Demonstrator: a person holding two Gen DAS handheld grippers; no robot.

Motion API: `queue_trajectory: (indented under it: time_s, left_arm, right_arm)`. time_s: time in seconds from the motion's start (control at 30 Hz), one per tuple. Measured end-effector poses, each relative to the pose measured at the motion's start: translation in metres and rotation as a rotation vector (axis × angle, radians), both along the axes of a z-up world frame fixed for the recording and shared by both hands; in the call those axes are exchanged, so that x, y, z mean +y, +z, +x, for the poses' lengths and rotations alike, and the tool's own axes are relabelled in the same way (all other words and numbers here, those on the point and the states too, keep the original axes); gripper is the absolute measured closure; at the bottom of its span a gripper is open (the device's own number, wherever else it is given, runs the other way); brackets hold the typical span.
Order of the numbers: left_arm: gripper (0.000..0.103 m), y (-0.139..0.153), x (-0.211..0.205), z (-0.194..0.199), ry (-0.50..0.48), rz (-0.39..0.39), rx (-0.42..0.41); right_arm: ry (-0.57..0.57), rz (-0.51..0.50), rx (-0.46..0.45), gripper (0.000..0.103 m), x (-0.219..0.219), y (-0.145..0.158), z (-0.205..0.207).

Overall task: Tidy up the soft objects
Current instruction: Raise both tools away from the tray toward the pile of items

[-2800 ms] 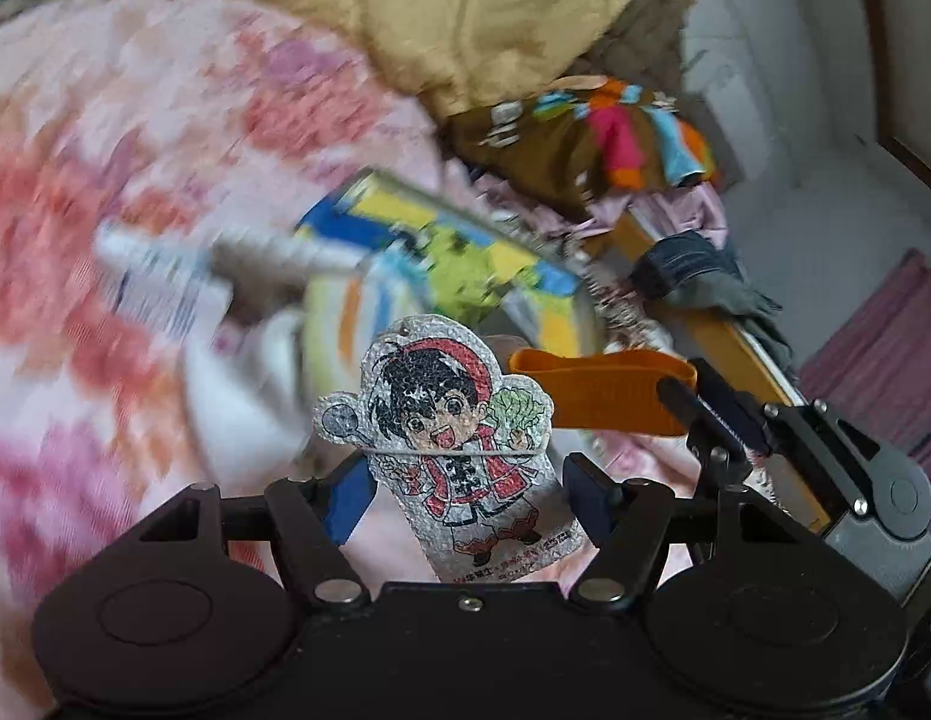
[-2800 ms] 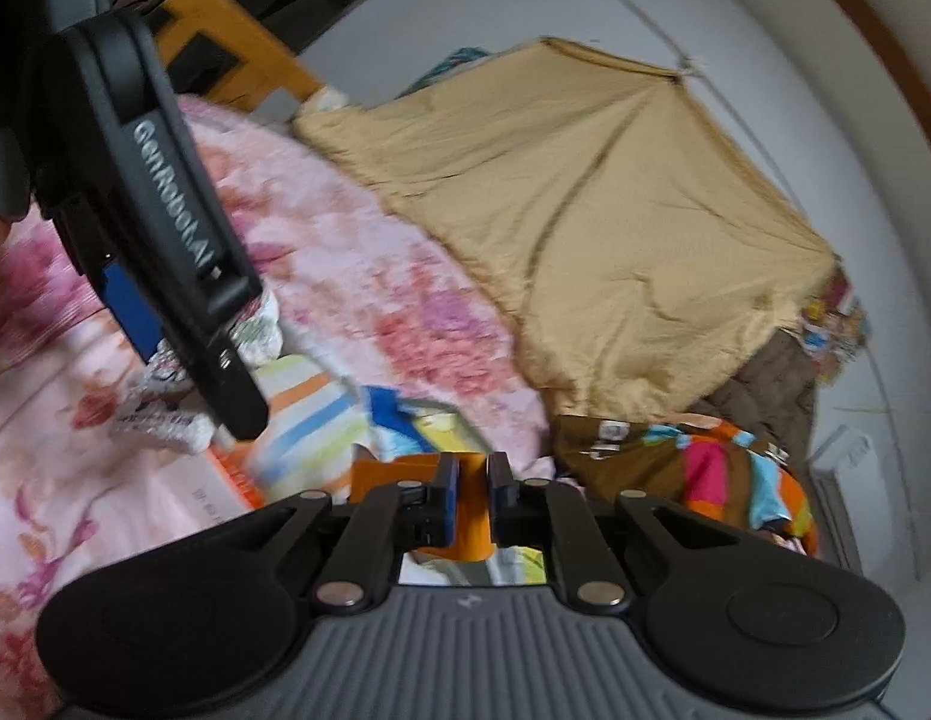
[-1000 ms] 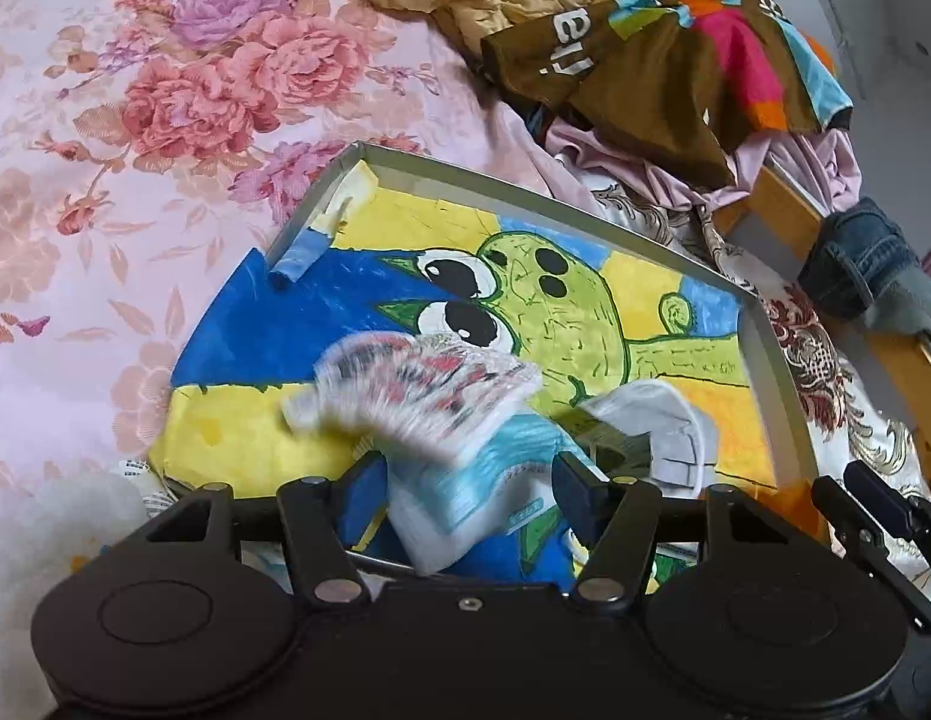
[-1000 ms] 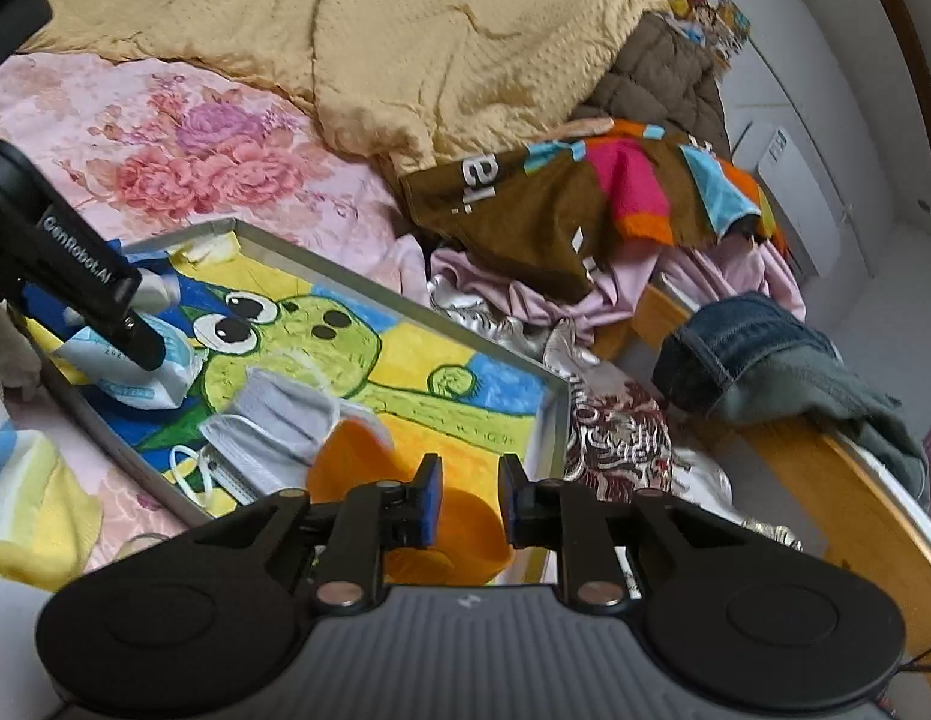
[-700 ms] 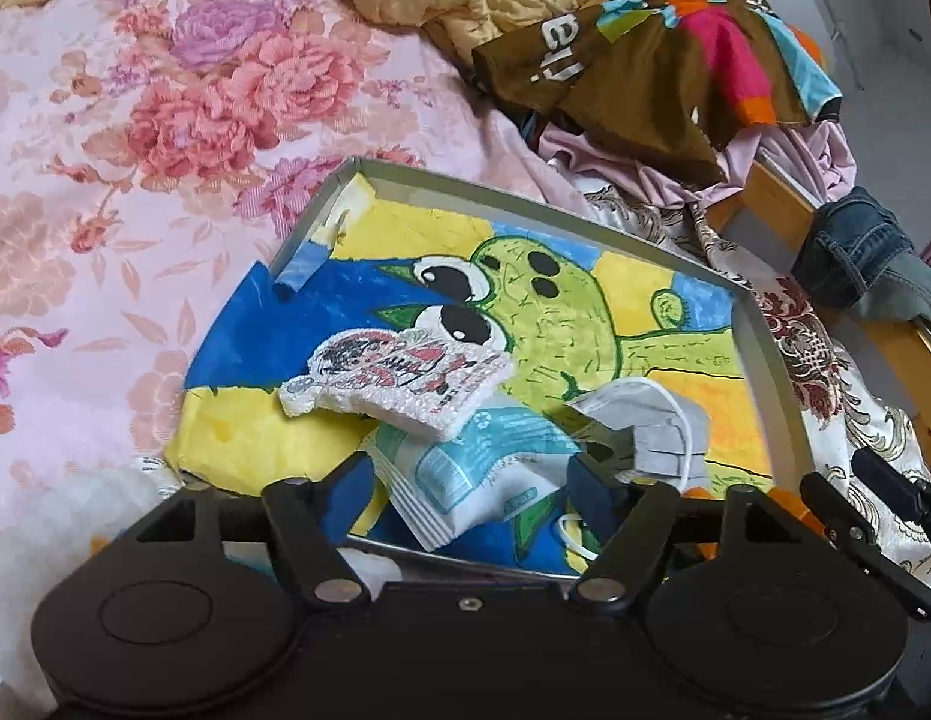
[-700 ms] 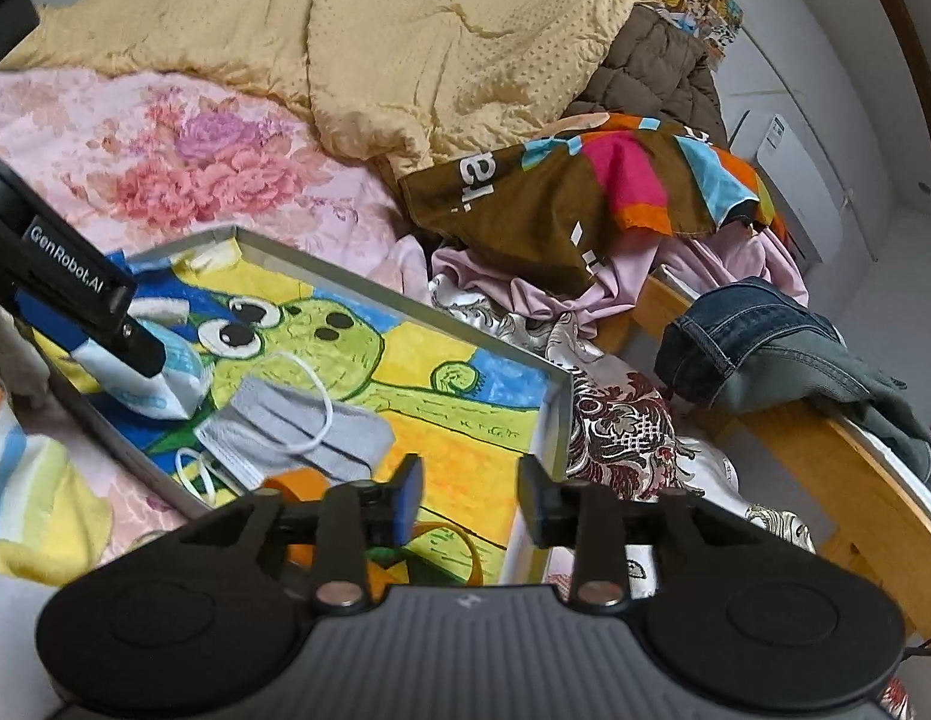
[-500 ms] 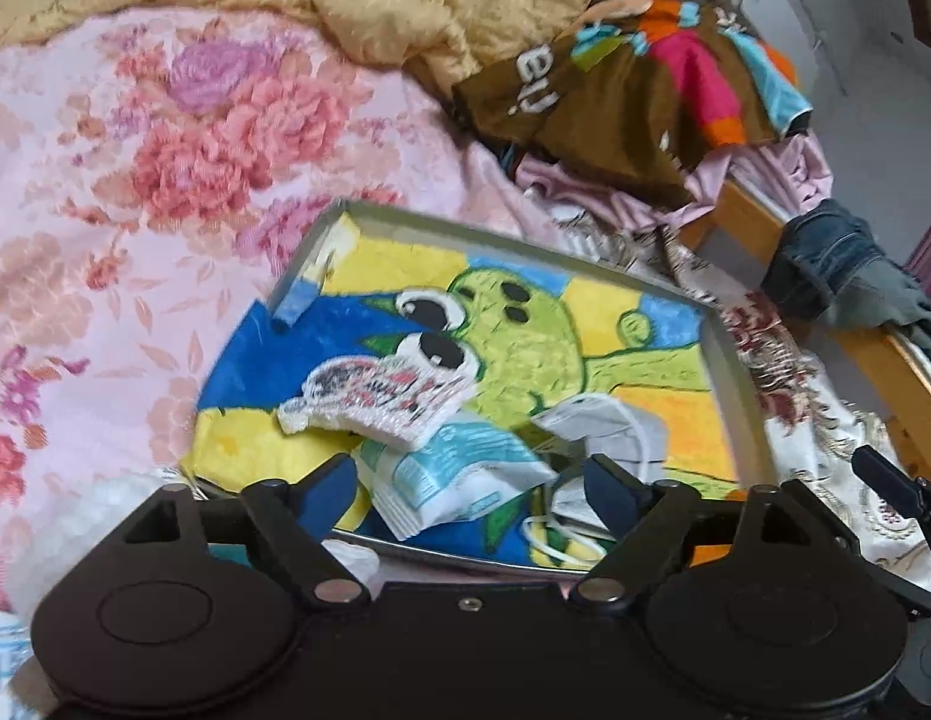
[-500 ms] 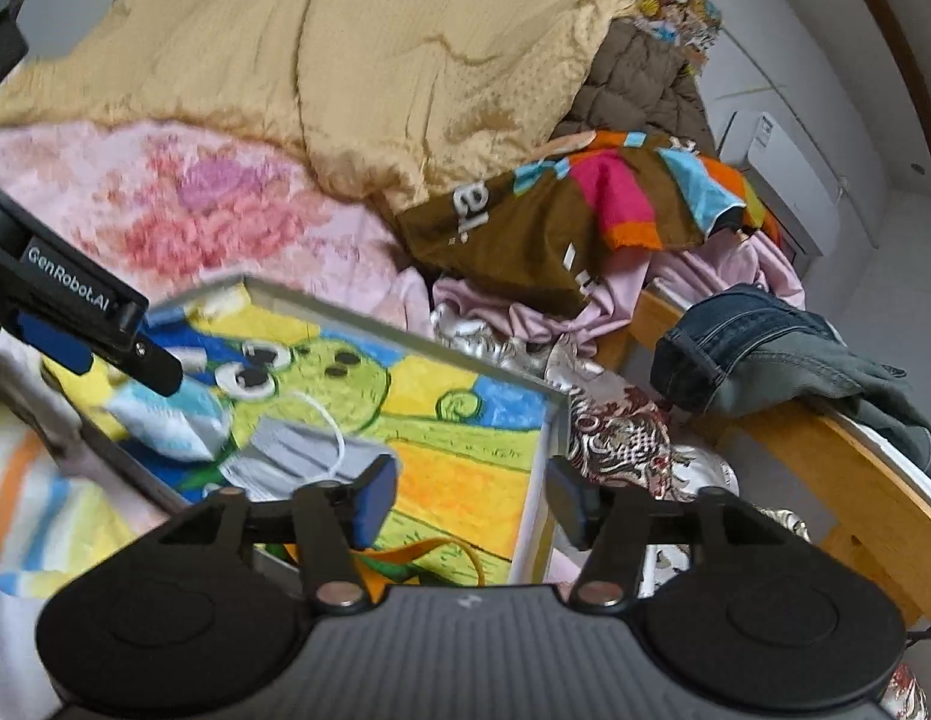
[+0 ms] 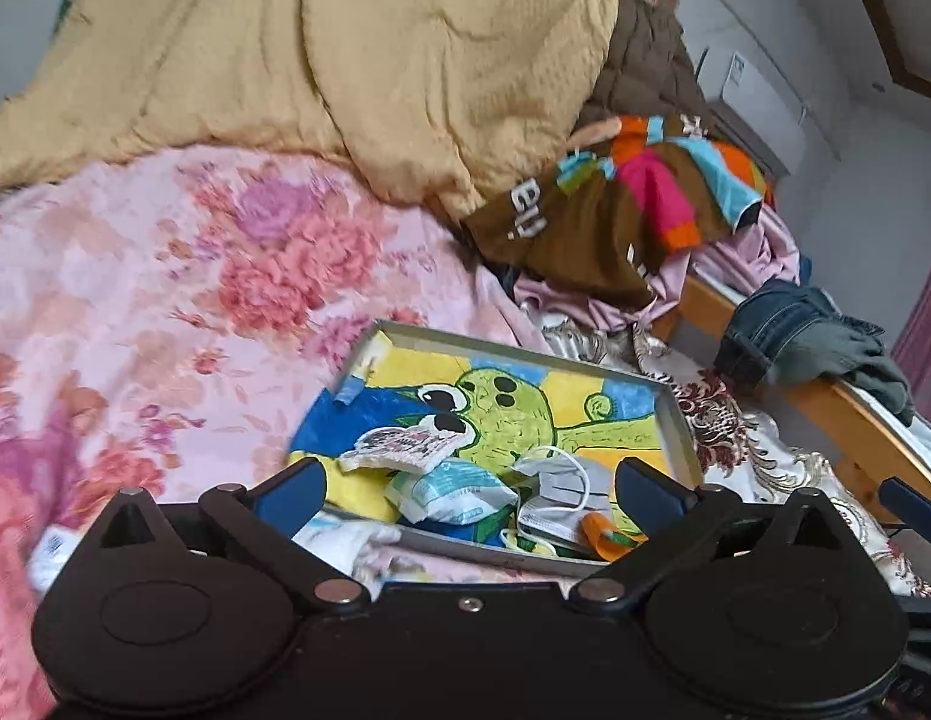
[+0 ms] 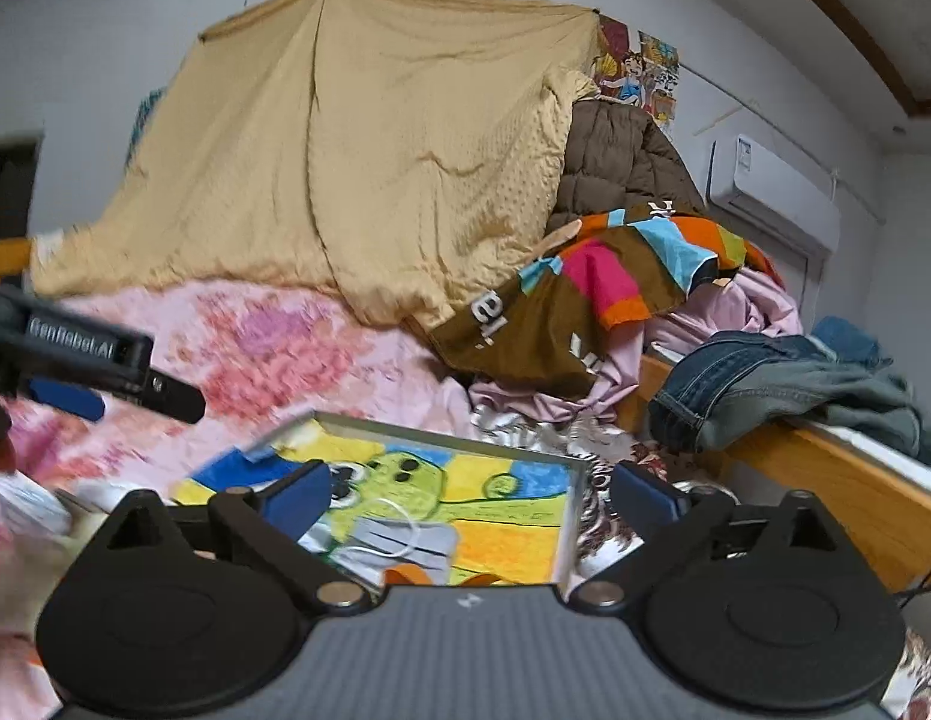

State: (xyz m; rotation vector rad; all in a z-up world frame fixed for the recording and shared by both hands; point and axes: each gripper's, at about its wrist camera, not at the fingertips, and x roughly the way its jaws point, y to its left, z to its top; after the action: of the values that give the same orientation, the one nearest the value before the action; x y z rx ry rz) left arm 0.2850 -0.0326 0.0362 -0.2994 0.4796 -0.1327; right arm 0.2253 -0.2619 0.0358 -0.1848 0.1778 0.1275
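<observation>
Left gripper (image 9: pixel 468 489) and right gripper (image 10: pixel 471 495) jaws opening, nothing between; tray (image 9: pixel 675 414) holds face mask (image 9: pixel 555 498), tissue pack (image 9: pixel 450 492): light, floppy; pinch mid-body.

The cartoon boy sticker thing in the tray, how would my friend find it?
On the pink flowered bedspread lies a shallow metal tray with a green frog picture. At its near left, over the frog's eye, rests the flat glittery cartoon-character cutout. Unlike the teal-and-white packet and grey face mask beside it, it sparkles and has a wavy outline.
</observation>
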Motion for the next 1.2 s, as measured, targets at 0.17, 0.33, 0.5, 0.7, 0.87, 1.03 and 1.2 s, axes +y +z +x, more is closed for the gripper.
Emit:
queue_trajectory:
  time_s: [0.17, 0.33, 0.5, 0.7, 0.87, 1.03, 1.2]
  left_arm:
    - [0.001, 0.002, -0.005, -0.047, 0.024, 0.047, -0.061]
    - [0.001, 0.006, -0.012, -0.082, 0.018, 0.093, -0.095]
    - [0.001, -0.001, -0.012, -0.115, 0.033, 0.138, -0.114]
    - [0.001, -0.01, -0.008, -0.139, 0.057, 0.176, -0.082]
    - [0.001, -0.014, -0.005, -0.153, 0.079, 0.193, -0.054]
    - [0.001, -0.016, -0.003, -0.162, 0.078, 0.196, -0.041]
    - [0.001, -0.019, -0.002, -0.167, 0.101, 0.233, -0.034]
  right_arm:
    - [0.037, 0.094, 0.001, 0.0, -0.005, 0.008, -0.034]
    - [0.063, 0.074, -0.011, 0.0, 0.005, 0.007, -0.067]
    - [0.078, 0.089, -0.011, 0.0, 0.01, 0.004, -0.095]
    - [0.071, 0.122, 0.009, 0.0, 0.015, 0.003, -0.116]
    - [0.032, 0.159, 0.04, 0.0, 0.012, 0.0, -0.128]
    - [0.006, 0.173, 0.063, 0.0, 0.009, -0.004, -0.137]
    - [0.005, 0.171, 0.055, 0.0, 0.012, -0.005, -0.148]
